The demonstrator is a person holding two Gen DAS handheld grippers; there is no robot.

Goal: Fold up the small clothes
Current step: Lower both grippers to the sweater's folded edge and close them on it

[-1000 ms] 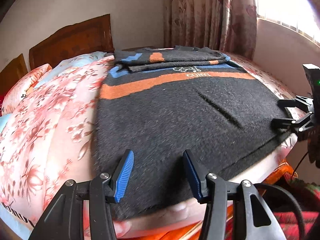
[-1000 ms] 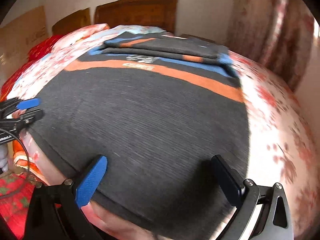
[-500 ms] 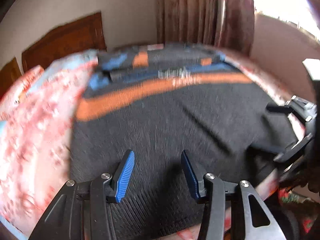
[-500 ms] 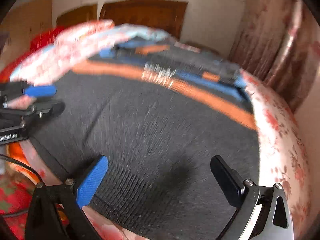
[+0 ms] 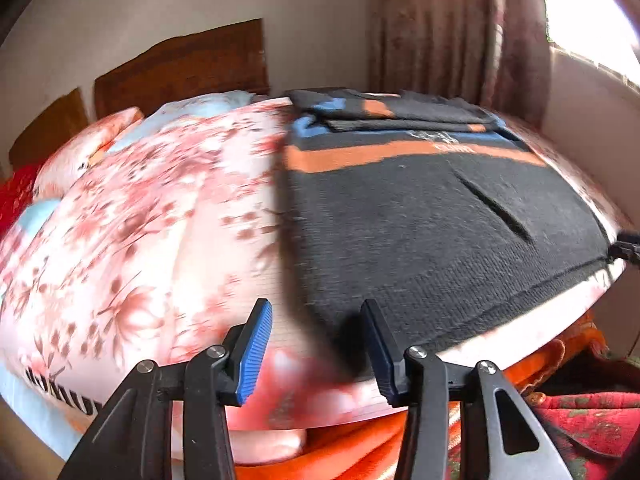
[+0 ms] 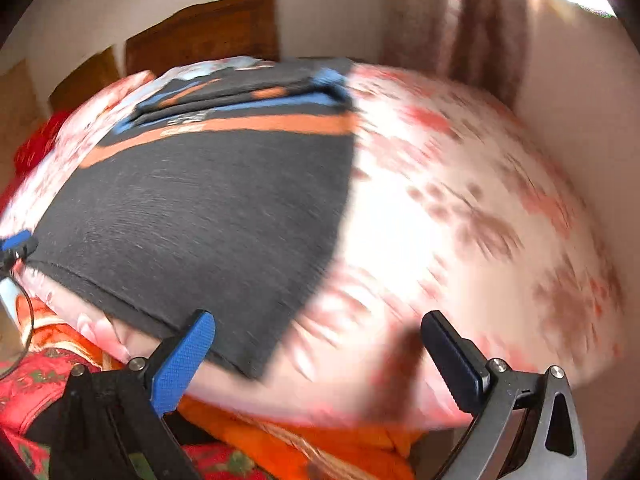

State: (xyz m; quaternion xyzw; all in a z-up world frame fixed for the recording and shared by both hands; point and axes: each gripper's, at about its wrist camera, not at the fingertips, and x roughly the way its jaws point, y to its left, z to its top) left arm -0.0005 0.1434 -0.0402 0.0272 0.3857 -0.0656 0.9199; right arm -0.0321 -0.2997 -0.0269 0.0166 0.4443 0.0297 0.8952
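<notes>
Dark grey knit sweater [image 5: 420, 216] lies flat on the bed, front hem at the near edge of the mattress. Orange stripe [image 5: 384, 156] runs across the chest, blue band above it, small pale lettering on the stripe, unreadable. Sleeves [image 5: 400, 114] folded in across the top, showing orange and blue patches. One slanted crease [image 5: 496, 208] in the body. Ribbed hem along the bottom.

Under it a pink floral bedsheet [image 5: 140, 220]. Wooden headboard [image 5: 180, 68] behind, curtain [image 5: 452, 28] at the far right corner, orange blanket [image 6: 312, 436] hanging below the mattress edge.

Left gripper [image 5: 316, 352] sits at the sweater's near left corner, fingers apart, nothing between them. Right gripper [image 6: 320, 360] sits at the near right corner, fingers wide apart, blue pad [image 6: 182, 360] over the hem edge, not closed on it. Right-wrist view is motion-blurred.
</notes>
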